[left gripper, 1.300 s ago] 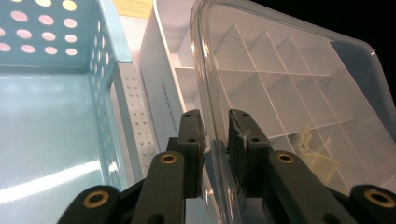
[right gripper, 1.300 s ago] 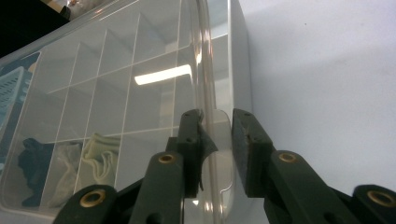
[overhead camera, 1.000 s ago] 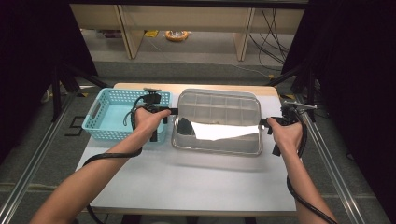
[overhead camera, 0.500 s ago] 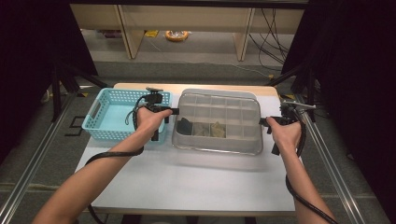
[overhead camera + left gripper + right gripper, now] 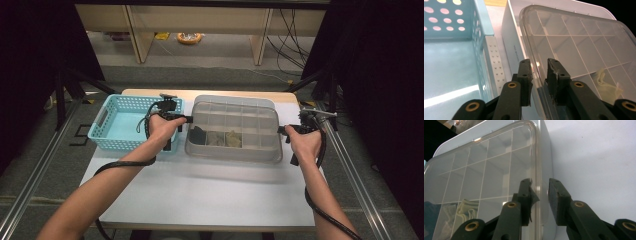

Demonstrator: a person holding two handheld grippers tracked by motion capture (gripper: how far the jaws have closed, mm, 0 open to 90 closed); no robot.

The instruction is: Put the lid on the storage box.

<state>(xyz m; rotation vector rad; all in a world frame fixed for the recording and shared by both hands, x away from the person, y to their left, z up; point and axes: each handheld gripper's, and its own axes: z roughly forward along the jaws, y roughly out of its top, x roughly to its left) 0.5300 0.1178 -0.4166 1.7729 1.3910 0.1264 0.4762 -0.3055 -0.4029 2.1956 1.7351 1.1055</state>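
Both claws sit at opposite ends of the clear lid [image 5: 235,117] so it stays level over the divided box [image 5: 232,145] in the middle of the table [image 5: 200,195]. Left gripper [image 5: 539,72] straddles the lid's rim, its jaws having just been opening, with daylight beside the pads. Right gripper [image 5: 540,192] likewise stands loosened around its edge. Judging by this, the lid now rests on the box beside the blue basket [image 5: 107,132].
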